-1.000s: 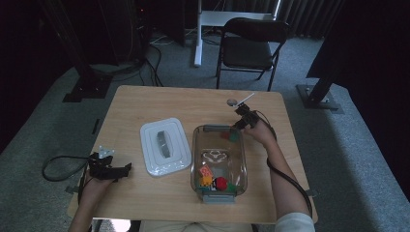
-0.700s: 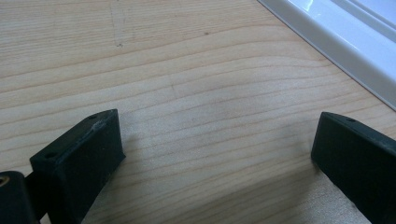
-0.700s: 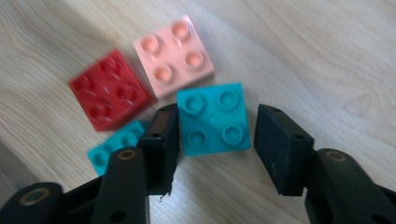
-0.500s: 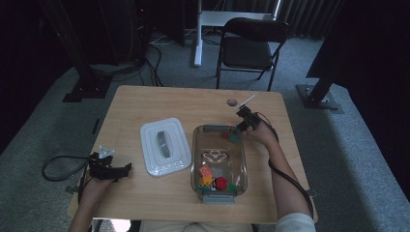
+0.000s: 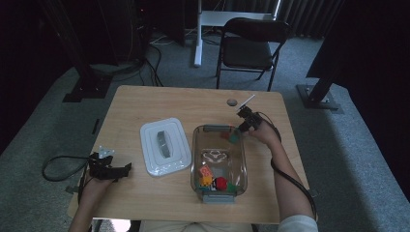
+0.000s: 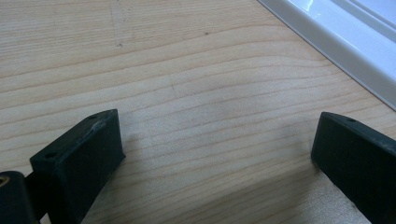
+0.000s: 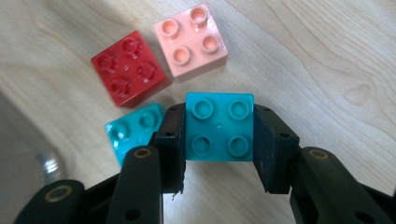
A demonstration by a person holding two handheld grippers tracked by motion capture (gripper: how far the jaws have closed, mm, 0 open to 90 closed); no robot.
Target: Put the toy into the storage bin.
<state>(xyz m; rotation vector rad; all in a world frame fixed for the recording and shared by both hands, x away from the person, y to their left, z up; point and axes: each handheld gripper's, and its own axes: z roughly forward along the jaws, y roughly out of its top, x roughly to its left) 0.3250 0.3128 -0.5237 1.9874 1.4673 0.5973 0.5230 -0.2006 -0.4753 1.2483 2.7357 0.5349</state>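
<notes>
Our right gripper has just been closing, and its jaws now press both sides of a teal brick on the table, just right of the clear container. A second teal brick, a red brick and a pink brick lie close by. We should lift straight up without nudging them, then carry over the container's rim. Our left gripper rests on the table near the white lid, jaws wide apart and empty.

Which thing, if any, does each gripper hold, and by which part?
The right gripper holds a teal four-stud brick, its jaws pressing the brick's two opposite side faces. The left gripper holds nothing; its jaws stand open over the bare table.
</notes>
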